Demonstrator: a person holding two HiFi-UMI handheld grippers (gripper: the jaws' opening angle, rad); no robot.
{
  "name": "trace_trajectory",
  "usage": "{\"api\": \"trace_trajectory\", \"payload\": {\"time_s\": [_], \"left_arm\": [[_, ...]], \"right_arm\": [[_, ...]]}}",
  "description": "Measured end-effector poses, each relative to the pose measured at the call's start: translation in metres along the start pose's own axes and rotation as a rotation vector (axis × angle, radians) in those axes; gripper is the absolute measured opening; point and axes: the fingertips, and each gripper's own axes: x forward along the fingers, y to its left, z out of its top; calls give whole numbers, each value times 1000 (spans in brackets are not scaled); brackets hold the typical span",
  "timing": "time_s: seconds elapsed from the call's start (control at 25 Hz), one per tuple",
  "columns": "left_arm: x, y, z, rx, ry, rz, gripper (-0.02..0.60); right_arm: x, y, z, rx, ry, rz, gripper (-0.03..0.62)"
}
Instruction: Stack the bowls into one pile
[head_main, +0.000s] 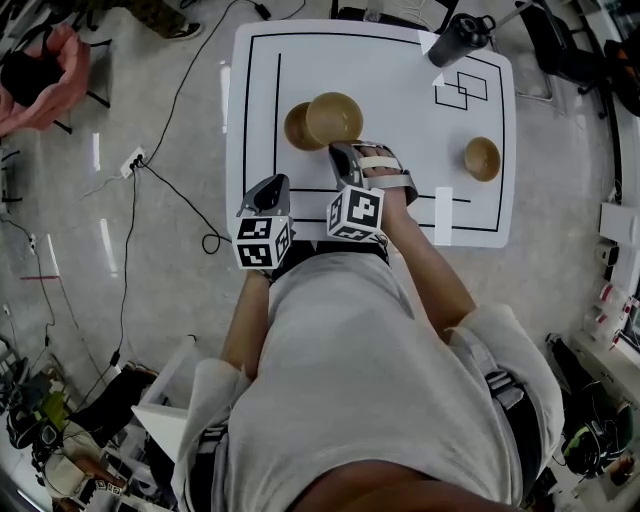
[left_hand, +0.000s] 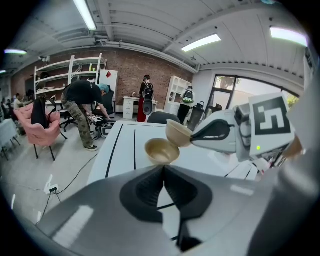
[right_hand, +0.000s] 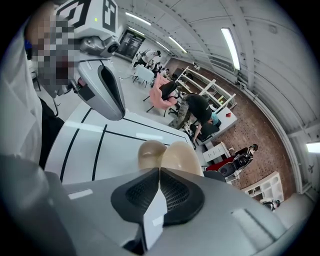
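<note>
tan bowl is pinched by the right gripper beside a second bowl, unstacked. third bowl is untouched; left gripper is closed, empty.

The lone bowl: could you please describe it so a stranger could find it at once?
Find the white table with black lines. Near its right side in the head view sits a tan bowl. Unlike the tilted bowl in the right claw and the left bowl, it stands alone.
</note>
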Motion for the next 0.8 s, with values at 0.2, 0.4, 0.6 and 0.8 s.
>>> {"api": "trace_trajectory", "payload": {"time_s": [0.2,0.4,0.6,0.8], "left_arm": [[0,5,3,-3,-1,-2,2],[-3,10,5,-3,2,-3,2],[-8,26,5,-15,8,19,2],[-13,40,10,-30,6,33,2]], "right_arm": [[1,4,11,-39,-7,21,12],[3,13,19,-75,-6,65,14],[13,20,25,-94,9,105,14],[19,25,33,-105,21,128,15]]}}
